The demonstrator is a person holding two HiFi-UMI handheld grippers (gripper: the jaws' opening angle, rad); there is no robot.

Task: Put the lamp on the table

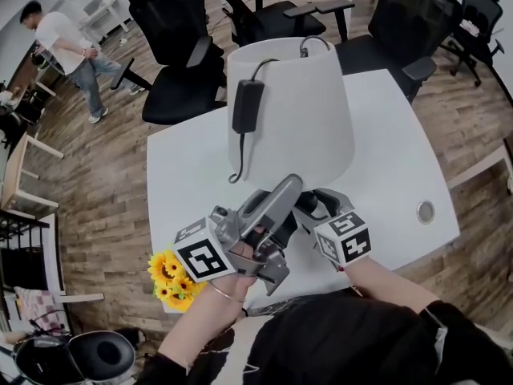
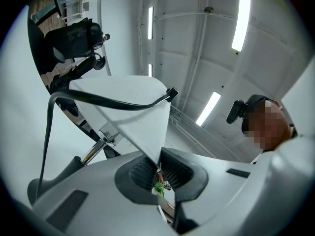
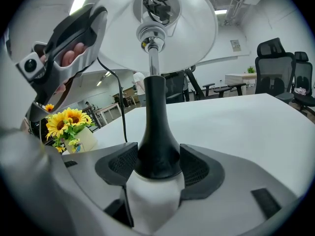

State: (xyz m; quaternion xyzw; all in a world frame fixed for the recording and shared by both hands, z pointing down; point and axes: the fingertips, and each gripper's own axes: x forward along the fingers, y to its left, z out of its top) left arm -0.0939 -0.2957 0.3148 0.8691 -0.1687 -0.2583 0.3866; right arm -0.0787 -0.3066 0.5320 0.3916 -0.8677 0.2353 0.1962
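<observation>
Right gripper (image 3: 156, 163): jaws clamped on the black neck (image 3: 153, 132) of the lamp (image 1: 309, 127), just above its white base. This low hold probably carries the weight. Left gripper (image 2: 158, 168): jaws pinched on the lampshade (image 2: 129, 113) rim, likely to steady the tilt. Power adapter (image 1: 247, 107) and its cord hang over the shade, presumably so they don't drag. The lamp is upright over the near part of the white table (image 1: 385, 159); I cannot tell whether the base touches it. Sunflowers (image 1: 172, 279) sit just beside, at the left corner.

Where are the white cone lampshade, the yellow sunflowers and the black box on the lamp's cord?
white cone lampshade (image 1: 304, 119), head view, middle of its outer side.
yellow sunflowers (image 1: 171, 281), head view, on the blooms.
black box on the cord (image 1: 247, 107), head view, middle of its face.
</observation>
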